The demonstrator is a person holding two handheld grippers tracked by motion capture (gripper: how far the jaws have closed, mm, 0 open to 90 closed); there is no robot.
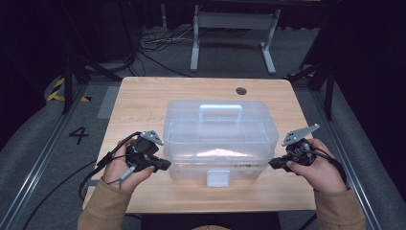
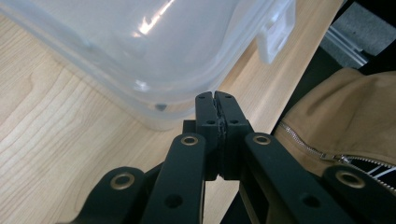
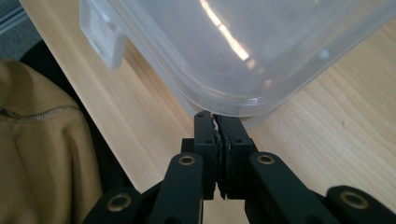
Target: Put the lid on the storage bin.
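A clear plastic storage box [image 1: 220,139] with a white handle [image 1: 220,111] on its lid and a white front latch [image 1: 218,178] sits in the middle of the wooden table [image 1: 143,103]. My left gripper [image 1: 166,164] is shut with nothing in it, its tips at the box's near left corner [image 2: 161,109]. My right gripper [image 1: 272,164] is shut and empty too, its tips right at the box's near right corner [image 3: 233,109]. In the left gripper view the closed jaws meet at my left gripper [image 2: 215,95]; in the right gripper view my right gripper [image 3: 214,116] sits just under the box's rim.
A small round hole [image 1: 241,90] lies in the table's far right part. Tan jacket sleeves [image 1: 103,208] rest over the near edge. Beyond the table stand a white metal frame [image 1: 234,28] and cables on the grey floor. Black stands flank both sides.
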